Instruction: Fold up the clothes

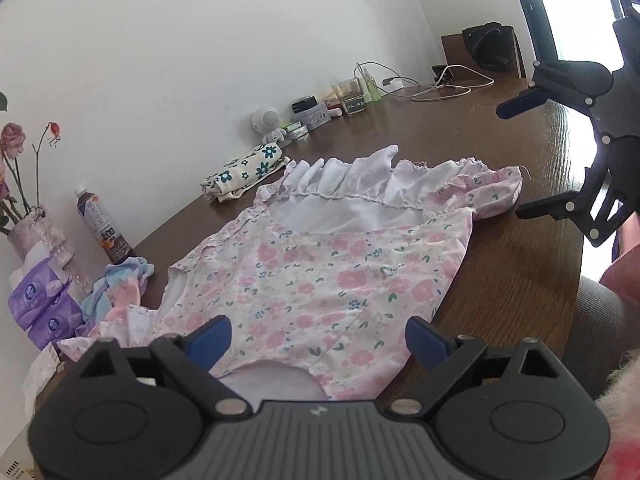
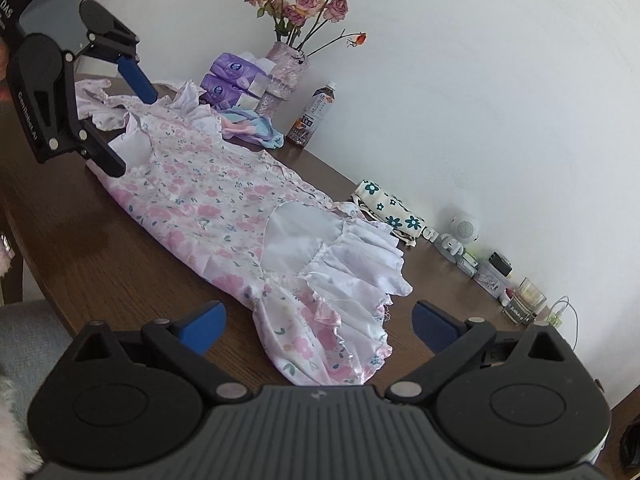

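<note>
The floral dress [image 1: 320, 272] lay spread flat on the brown worktop [image 1: 500, 280], white ruffled end toward the right tool, other end w/ a curved white-lined opening under the left tool. Left tool [image 1: 318, 338] hovered over that near edge, blue pads wide apart, nothing held. Right tool [image 2: 320, 322] sat just above the ruffled sleeve end, also wide open & empty (its fingers framed the fabric w/o touching, as far as the views showed).

Judged step: about to pinch both ends for a first fold; task barely begun.

Risks from here:
- Thin fabric, so a pinch may catch only the top layer, the under layer lagging & the fold coming out crooked.
- Ruffles are bunchy; a grip on frill alone could slip.
- The tools sat at opposite ends; uneven lift would skew the dress.
- The pastel cloth pile [image 1: 120, 292] and bottle [image 1: 105, 226] stood near the far edge; a dragged hem could snag them or tip the bottle.
- The folded flower-print cloth [image 1: 244, 172] lay just beside the ruffle, so it may get swept along.
</note>
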Demonstrator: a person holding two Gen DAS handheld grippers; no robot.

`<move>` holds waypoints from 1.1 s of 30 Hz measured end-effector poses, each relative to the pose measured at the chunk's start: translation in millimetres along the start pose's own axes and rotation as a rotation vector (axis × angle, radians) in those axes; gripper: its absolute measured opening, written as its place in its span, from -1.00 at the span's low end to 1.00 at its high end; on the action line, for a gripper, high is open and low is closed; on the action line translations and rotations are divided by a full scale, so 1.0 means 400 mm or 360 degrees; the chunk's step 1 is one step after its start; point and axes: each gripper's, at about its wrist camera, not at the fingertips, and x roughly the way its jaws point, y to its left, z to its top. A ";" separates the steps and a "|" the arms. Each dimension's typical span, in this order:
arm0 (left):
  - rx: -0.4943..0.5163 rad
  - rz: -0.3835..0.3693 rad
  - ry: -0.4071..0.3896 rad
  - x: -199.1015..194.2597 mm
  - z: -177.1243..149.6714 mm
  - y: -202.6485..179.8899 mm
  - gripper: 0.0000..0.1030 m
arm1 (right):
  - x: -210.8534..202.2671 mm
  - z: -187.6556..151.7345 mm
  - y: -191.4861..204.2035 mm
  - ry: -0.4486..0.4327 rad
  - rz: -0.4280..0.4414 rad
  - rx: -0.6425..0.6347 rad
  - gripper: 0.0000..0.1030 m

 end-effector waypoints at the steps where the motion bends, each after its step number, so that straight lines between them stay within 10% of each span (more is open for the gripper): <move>1: 0.0019 -0.0004 0.0005 0.000 0.002 -0.003 0.81 | 0.003 -0.005 -0.005 0.0015 0.0003 -0.0036 0.90; 11: 0.0181 -0.0105 0.0081 0.005 0.001 -0.032 0.54 | 0.036 -0.015 -0.016 0.0072 0.0217 -0.0247 0.44; 22: 0.0282 -0.0153 0.0181 0.013 -0.016 -0.044 -0.39 | 0.062 -0.005 -0.017 0.0160 0.0302 -0.0370 -0.35; 33: 0.0403 -0.0171 0.0208 0.007 -0.031 -0.041 -0.50 | 0.063 -0.008 -0.009 0.0200 0.0307 -0.0436 -0.60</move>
